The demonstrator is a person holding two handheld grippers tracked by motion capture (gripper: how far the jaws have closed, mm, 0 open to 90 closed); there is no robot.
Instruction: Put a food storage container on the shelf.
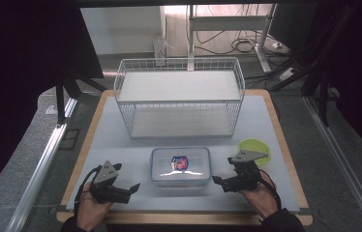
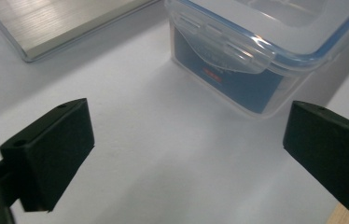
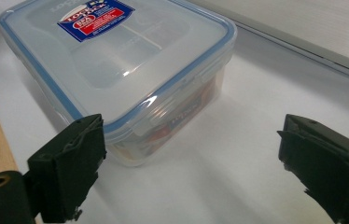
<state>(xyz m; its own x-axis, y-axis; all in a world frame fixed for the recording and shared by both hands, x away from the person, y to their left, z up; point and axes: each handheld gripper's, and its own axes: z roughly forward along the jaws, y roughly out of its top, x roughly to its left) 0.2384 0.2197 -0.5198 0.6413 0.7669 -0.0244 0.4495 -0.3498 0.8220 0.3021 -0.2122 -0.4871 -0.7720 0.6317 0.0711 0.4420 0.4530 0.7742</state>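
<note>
A clear plastic box [image 1: 180, 166] sits on the white table [image 1: 266, 121], near the front edge and in the middle. Its lid is on, with a blue rim and a red and blue sticker [image 1: 179, 162] on top. In the right gripper view the box [image 3: 116, 70] is close up, and something red and blue shows through its side wall.

The left gripper [image 1: 133, 186] rests on the table just left of the box. A hand [image 1: 89, 208] holds it from the near side. Its jaws are wide apart and nothing is between them. In the left gripper view the gripper [image 2: 186, 154] points at bare table, and the box [image 2: 266, 51] stands a little beyond it with a side clip folded down. The jaws do not touch the box.

The right gripper [image 1: 216, 180] rests just right of the box, held by the other hand [image 1: 261, 198]. Its jaws are wide apart too. In the right gripper view the gripper [image 3: 189, 163] has one jaw right beside the near corner of the box, but I cannot tell if it touches. The other jaw is well away over bare table. Nothing is squeezed between them.

A white wire basket [image 1: 179, 96] stands on the far side of the table, behind the box. A small green bowl [image 1: 254, 146] sits to the right, just behind the right gripper.
</note>
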